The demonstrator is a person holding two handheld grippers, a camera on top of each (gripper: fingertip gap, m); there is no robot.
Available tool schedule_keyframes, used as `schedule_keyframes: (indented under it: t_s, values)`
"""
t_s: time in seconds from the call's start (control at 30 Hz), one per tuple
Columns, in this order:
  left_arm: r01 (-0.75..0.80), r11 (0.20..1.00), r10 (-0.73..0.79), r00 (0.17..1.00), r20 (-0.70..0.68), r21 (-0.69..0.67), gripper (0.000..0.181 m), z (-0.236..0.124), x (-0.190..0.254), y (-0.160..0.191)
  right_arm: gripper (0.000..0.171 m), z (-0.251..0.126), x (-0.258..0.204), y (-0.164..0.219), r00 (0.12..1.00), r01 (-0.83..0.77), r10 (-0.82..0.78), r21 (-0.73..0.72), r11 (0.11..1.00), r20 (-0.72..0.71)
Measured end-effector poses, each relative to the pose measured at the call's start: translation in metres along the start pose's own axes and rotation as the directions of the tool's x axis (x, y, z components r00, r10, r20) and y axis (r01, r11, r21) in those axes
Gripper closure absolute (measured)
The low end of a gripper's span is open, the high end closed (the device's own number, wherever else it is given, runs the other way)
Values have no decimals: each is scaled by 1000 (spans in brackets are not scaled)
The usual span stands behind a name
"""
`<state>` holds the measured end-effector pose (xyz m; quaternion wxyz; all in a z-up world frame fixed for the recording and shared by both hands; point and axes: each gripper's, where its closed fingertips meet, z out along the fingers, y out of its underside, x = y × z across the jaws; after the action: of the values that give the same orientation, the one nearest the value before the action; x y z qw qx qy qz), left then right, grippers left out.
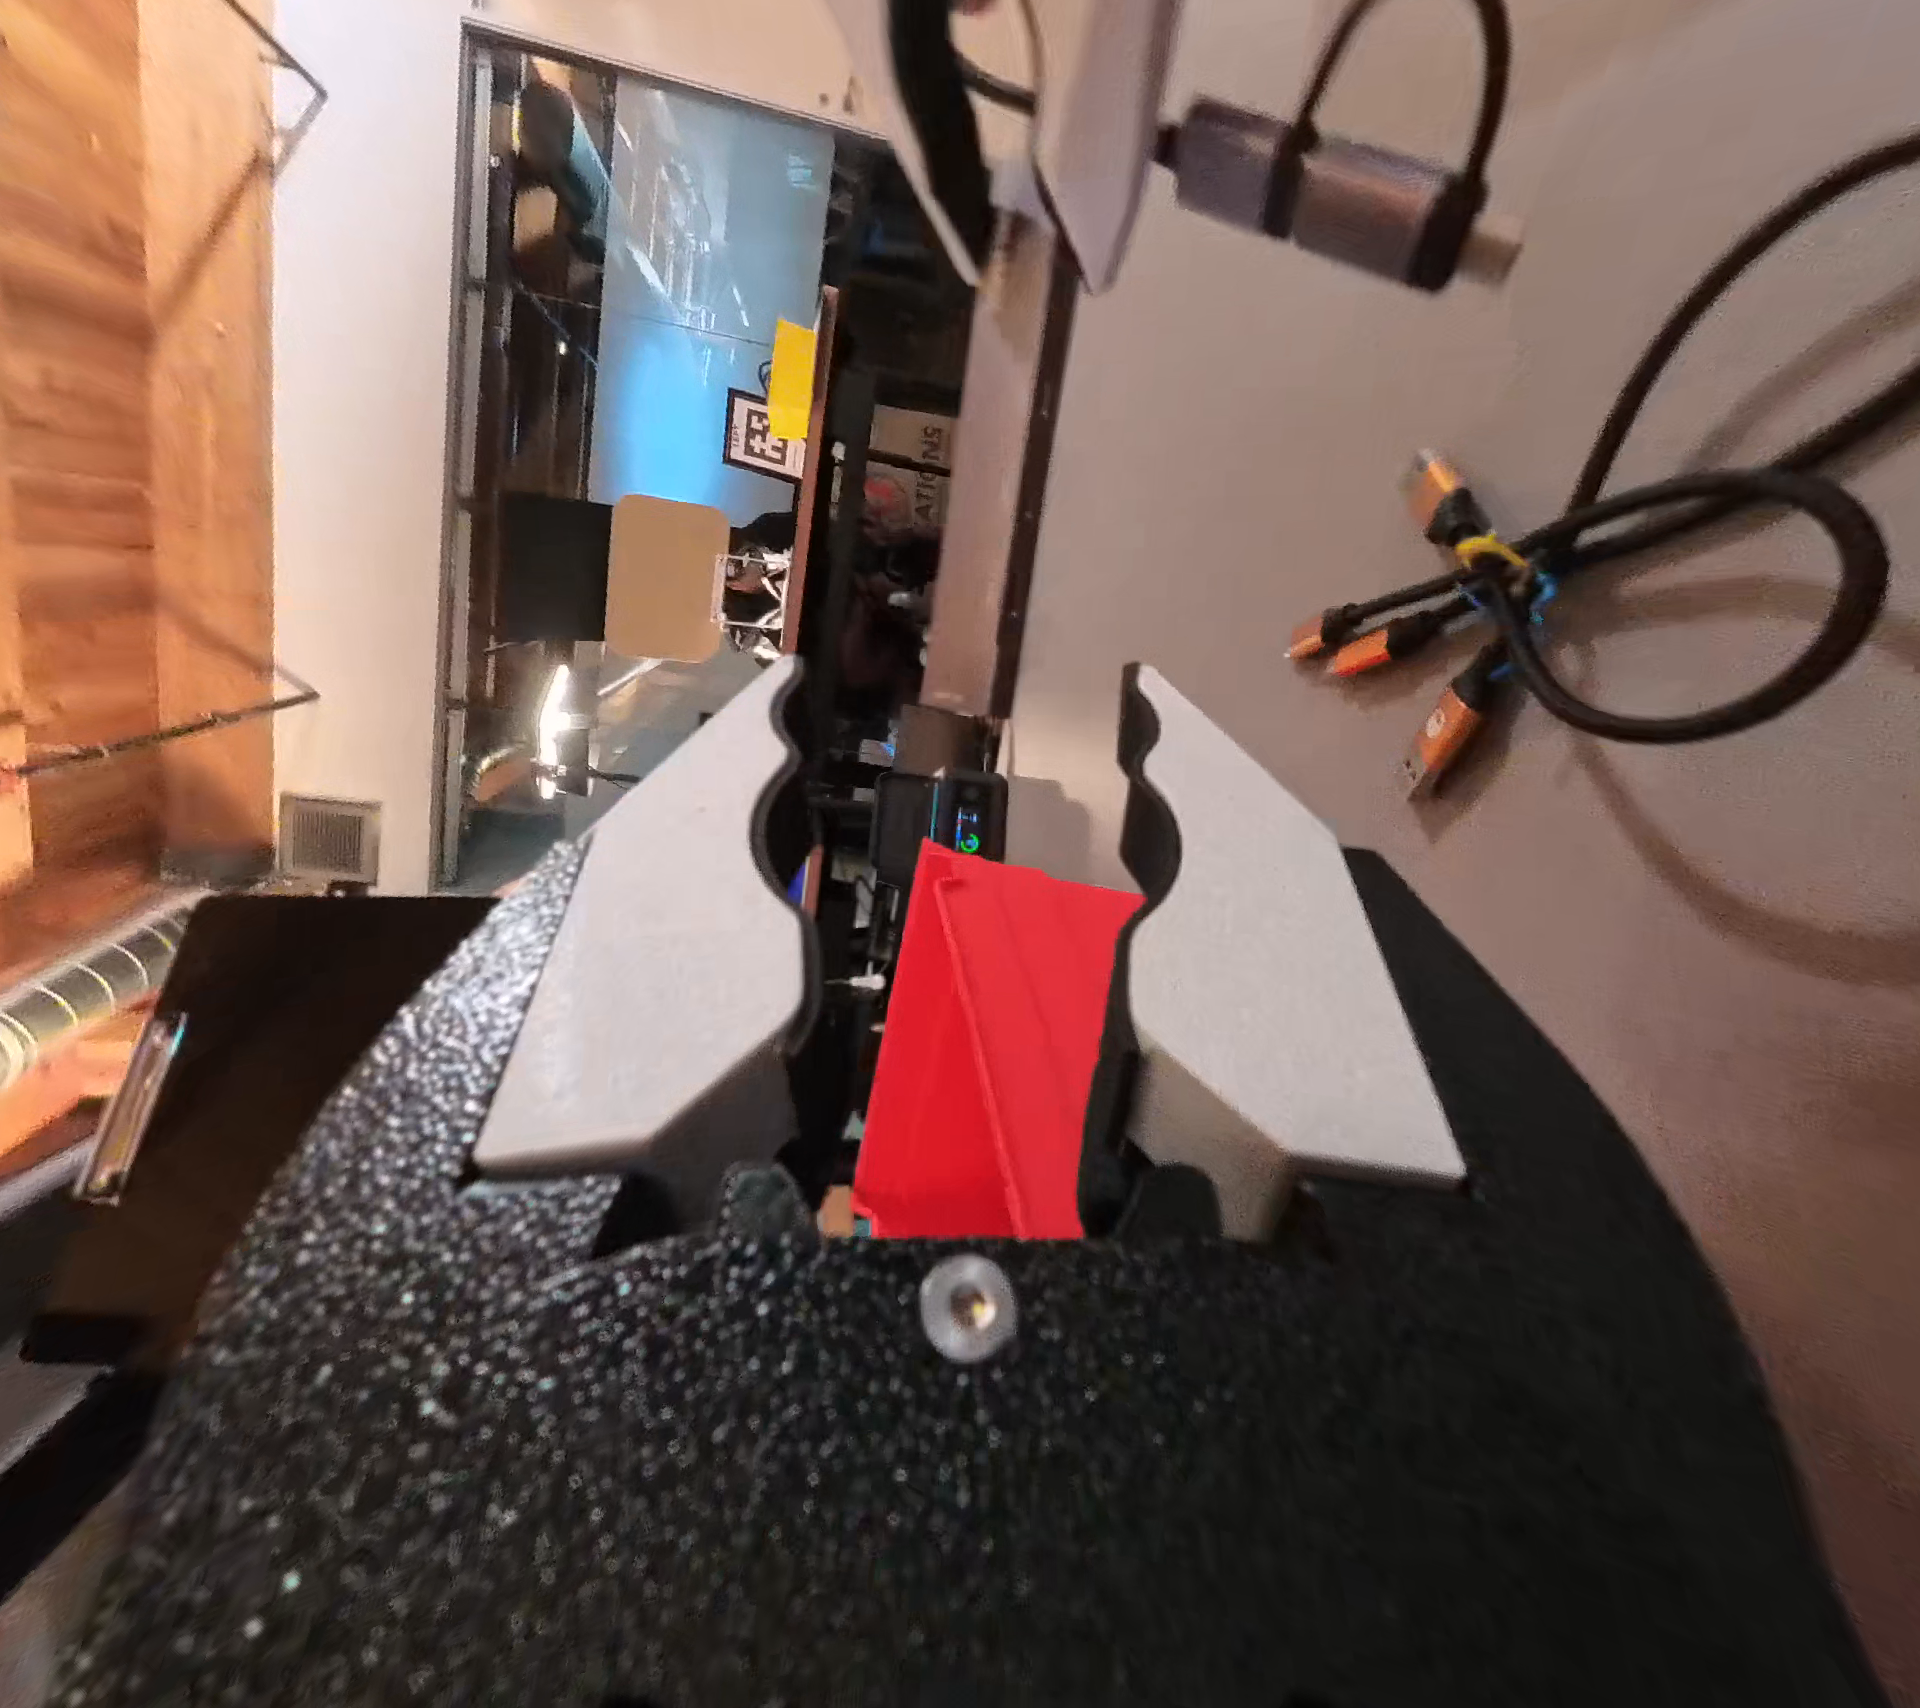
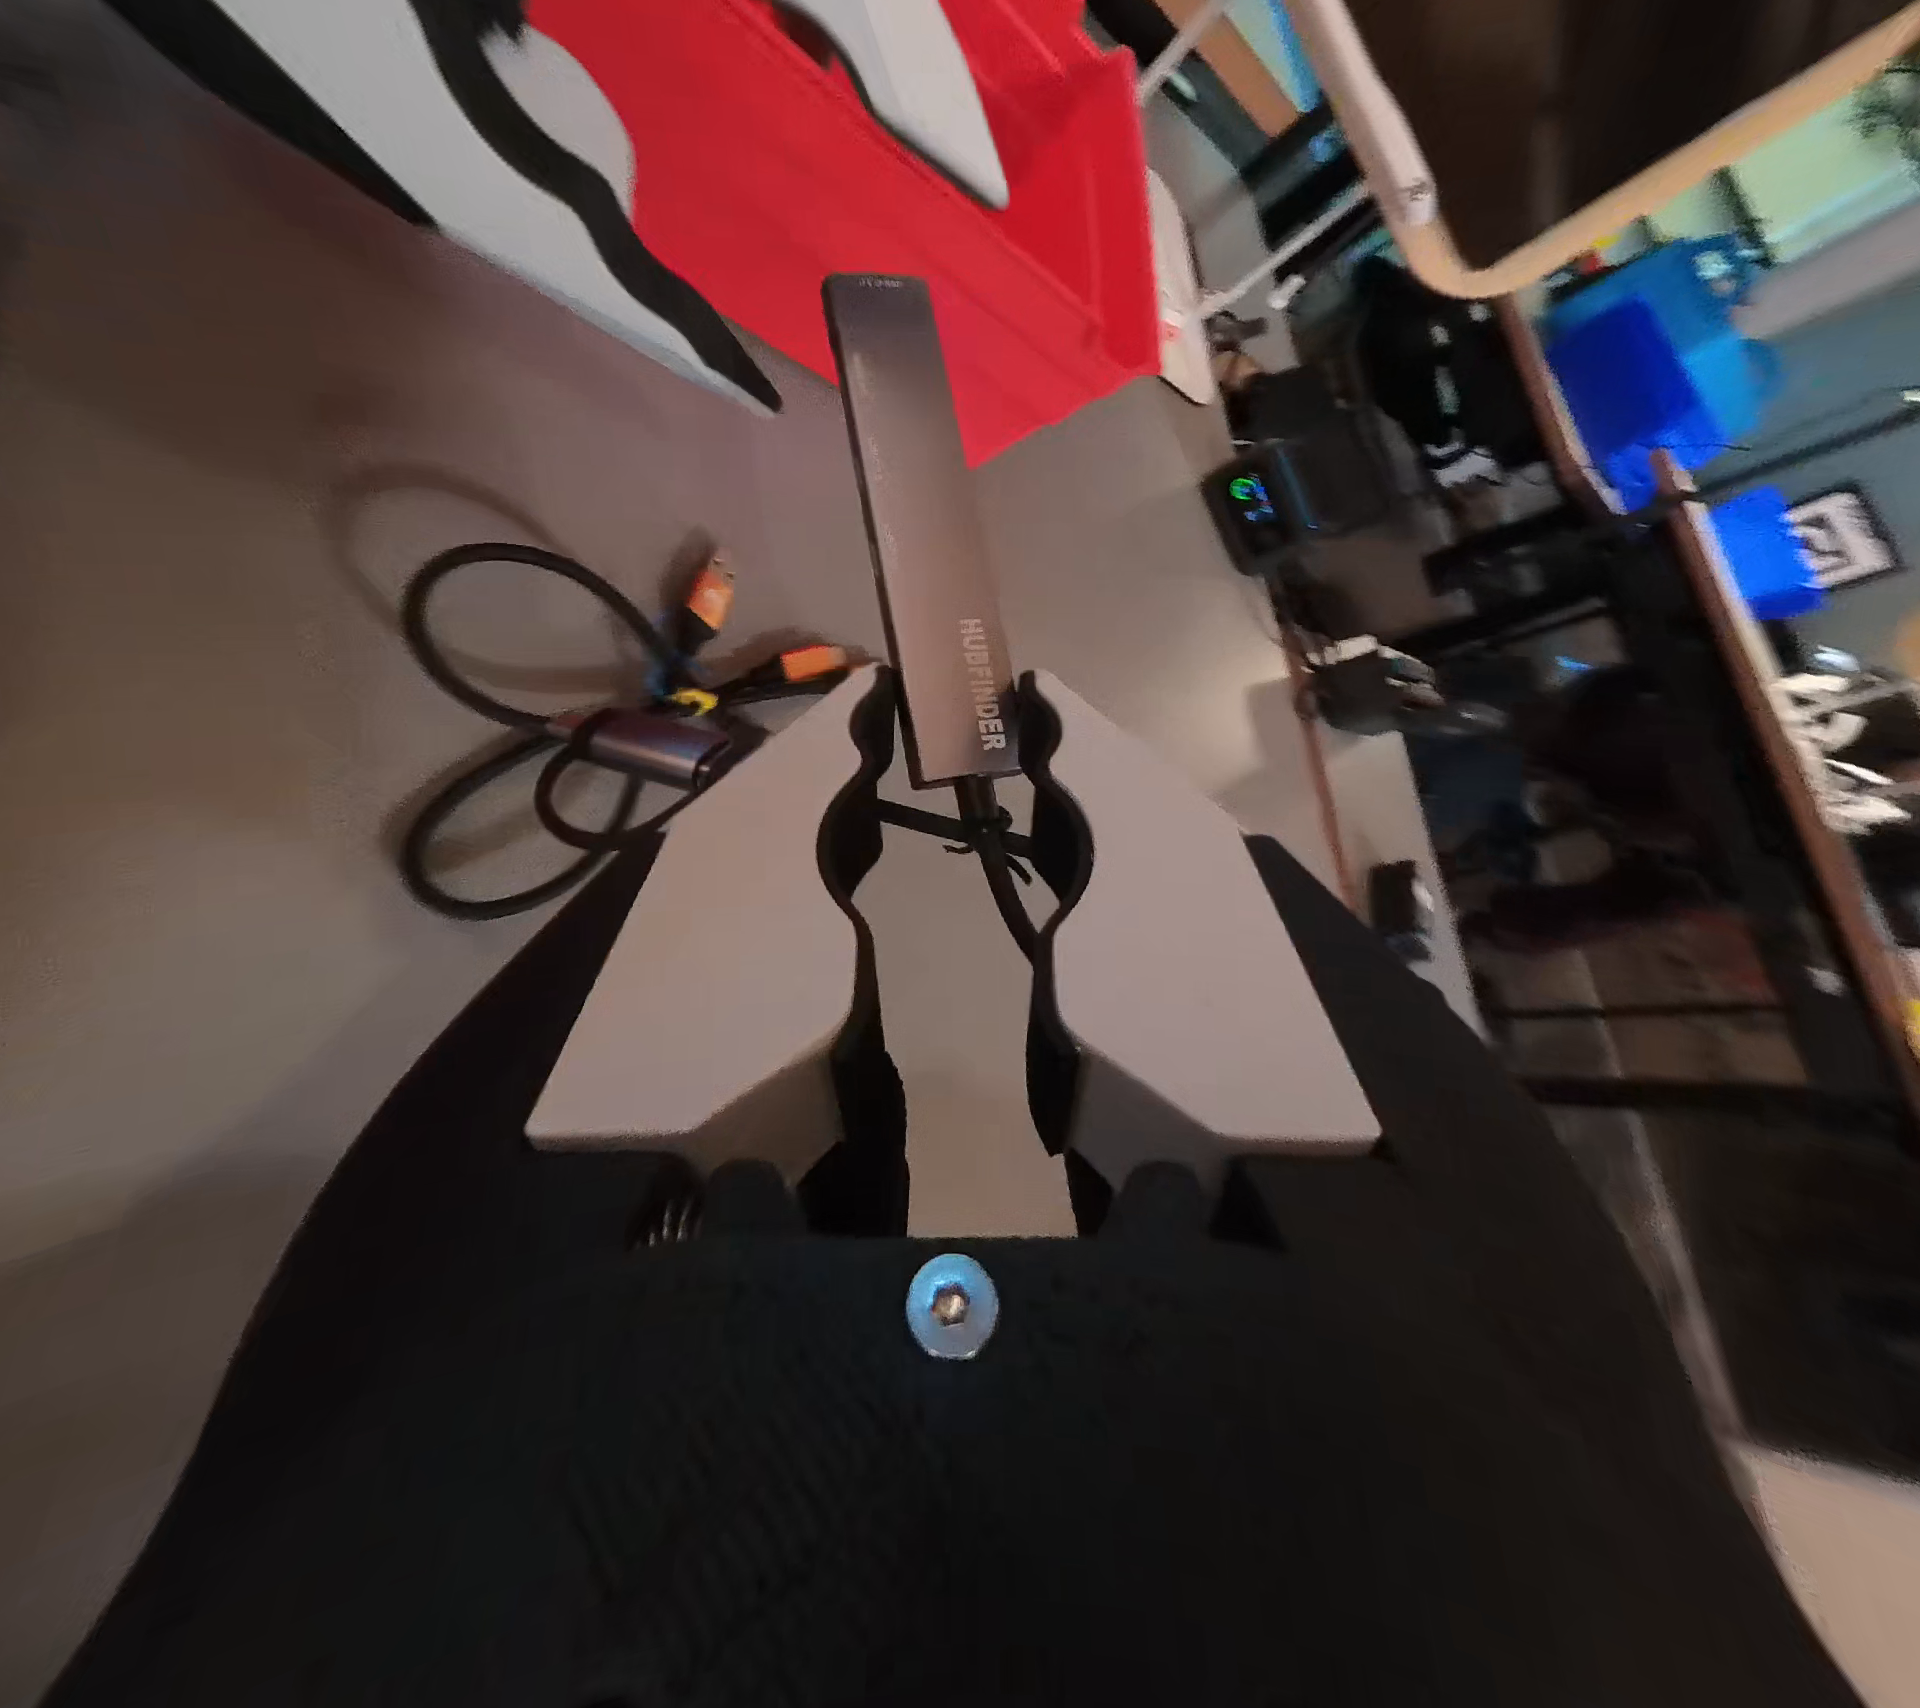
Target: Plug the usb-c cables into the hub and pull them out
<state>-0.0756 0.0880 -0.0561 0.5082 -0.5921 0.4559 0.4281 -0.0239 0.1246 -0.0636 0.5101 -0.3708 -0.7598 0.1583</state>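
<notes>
My right gripper point(image 2: 958, 694) is shut on the near end of a slim dark grey hub point(image 2: 904, 463) and holds it above the grey table point(image 2: 208, 463). The hub points toward my left gripper point(image 1: 961, 692), which is open; the hub's far end point(image 1: 997, 463) reaches the gap between its tips without touching them. A bundle of black cables with orange plugs point(image 1: 1455, 619) lies on the table, also shown in the right wrist view point(image 2: 717, 609). A grey adapter point(image 1: 1340, 204) on a black cable loop lies near them. The right gripper point(image 1: 1039, 271) shows at the top of the left wrist view.
A red bin point(image 2: 883, 152) stands behind the hub, also seen between my left fingers point(image 1: 987, 1035). A small black device with a green light point(image 2: 1268, 495) sits at the table's far edge. Shelving and clutter lie beyond the table.
</notes>
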Motion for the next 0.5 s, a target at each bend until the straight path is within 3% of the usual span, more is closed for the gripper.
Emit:
schedule_keyframes:
  t_s: [0.07,0.2,0.3,0.37,0.5]
  values:
    - [-36,999,36,999,-1,5,126,1,5,-1,150,-7,-8,-4,995,-43,40,28,999,89]
    - [-103,988,93,991,95,114,164,-7,-2,-22,150,-21,-21,-12,965,-138,114,87,987,236]
    - [-184,973,172,980,96,141,172,-12,1,-31,150,-26,-27,-11,949,-159,127,93,983,288]
    - [-141,981,138,990,33,133,174,-11,6,-29,151,-27,-21,-13,958,-167,132,121,979,254]
    - [131,989,-120,984,-133,74,174,-7,10,-22,137,-24,0,-15,995,-78,71,105,991,69]
